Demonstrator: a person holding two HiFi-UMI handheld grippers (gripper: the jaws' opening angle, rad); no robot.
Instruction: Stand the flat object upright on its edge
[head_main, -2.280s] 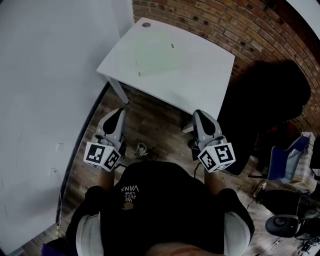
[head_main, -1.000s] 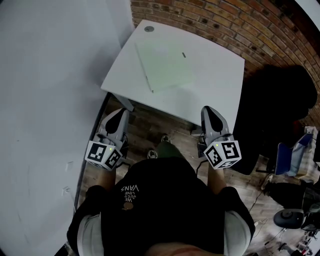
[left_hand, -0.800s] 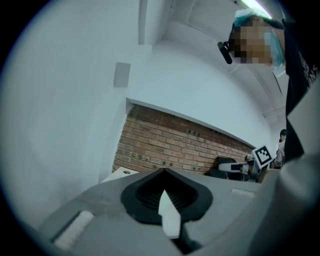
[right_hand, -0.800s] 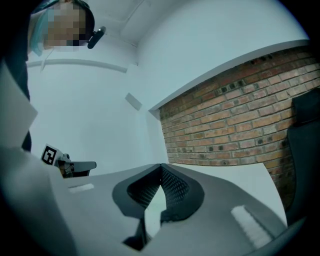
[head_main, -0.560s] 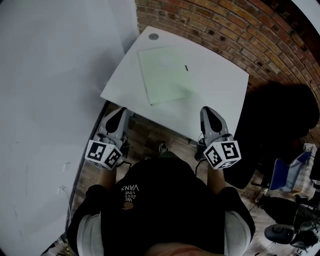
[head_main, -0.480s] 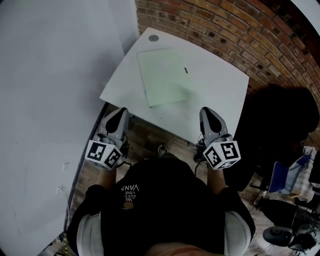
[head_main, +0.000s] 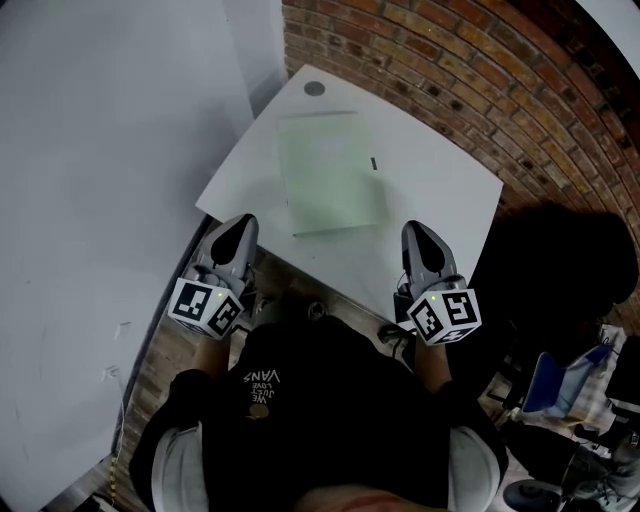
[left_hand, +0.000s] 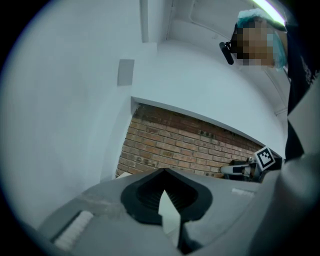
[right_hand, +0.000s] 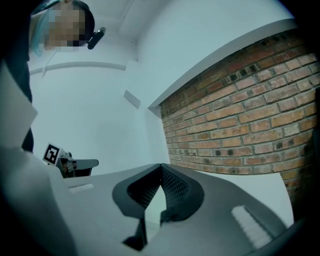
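Your left gripper (head_main: 238, 228) and right gripper (head_main: 416, 234) are closed and empty at the table's (head_main: 440, 190) near edge. The board (head_main: 330, 172) lies flat mid-table, with a brick wall (head_main: 450, 60) behind and a white wall (head_main: 100, 150) to the left.

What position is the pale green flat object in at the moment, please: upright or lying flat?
Lying flat: the flat object shows its whole broad face on the white table.

Pale green on white
The flat object (head_main: 330, 172) is pale green, the table (head_main: 440, 190) white, the brick wall (head_main: 450, 60) red-brown.
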